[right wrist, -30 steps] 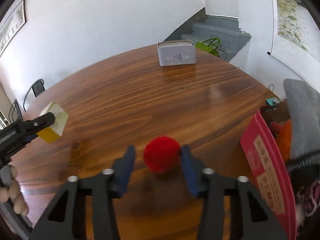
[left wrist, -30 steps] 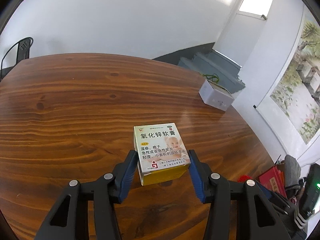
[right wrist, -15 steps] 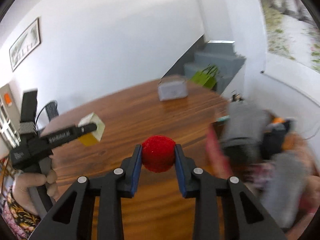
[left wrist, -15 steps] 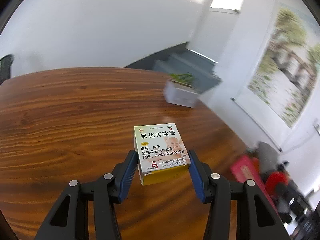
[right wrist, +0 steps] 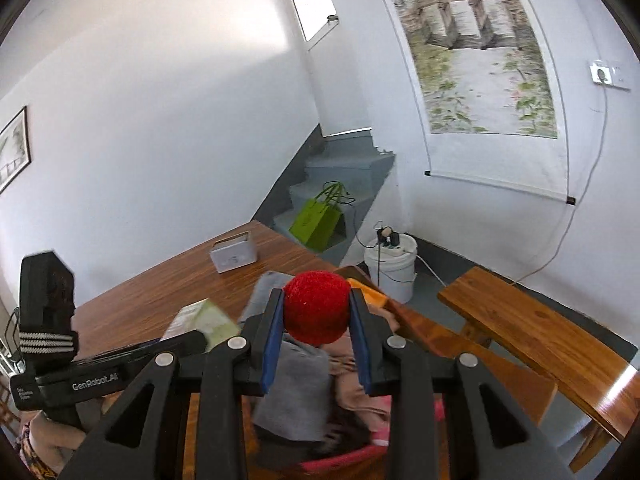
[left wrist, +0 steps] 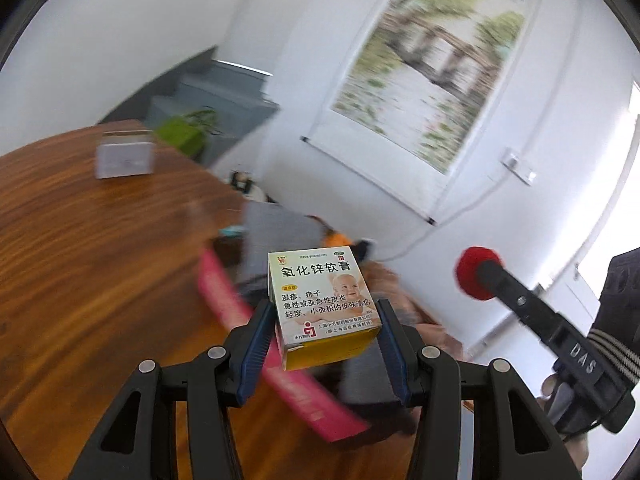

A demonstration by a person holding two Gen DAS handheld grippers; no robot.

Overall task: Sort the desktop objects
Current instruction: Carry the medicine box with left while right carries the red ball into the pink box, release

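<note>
The left claw point(left wrist: 322, 336), black with blue ribbed pads, is closed part-way on a small white and yellow cardboard medicine box point(left wrist: 322, 304) printed with Chinese text and a baby's picture; the box sits squarely between the two pads, tilted slightly, and is held up in the air above the edge of the brown, wood-grained round surface point(left wrist: 88, 264). The right claw point(right wrist: 316, 340) is squeezed tight around a fuzzy red ball point(right wrist: 316, 306), with a blue pad pressed against each side of it, and the ball is likewise held clear of the surface. In the left wrist view the right claw comes in from the right with the red ball at its tip, near the box but apart from it; in the right wrist view the left claw reaches in from the left, with the box just beside the ball. Below and beyond both claws, at the rim of the surface, lies a bright pink container point(left wrist: 256, 332) with grey fabric point(right wrist: 296, 384) and other soft items heaped in it, though this part is blurred. Farther back on the surface stands a small pale grey rectangular box point(right wrist: 234, 256). Beyond it a lime-green paper bag point(right wrist: 318, 220) rests on grey stairs, a white plastic bucket point(right wrist: 392, 266) stands on the floor, and a landscape scroll painting point(right wrist: 480, 48) hangs on the white wall.
</note>
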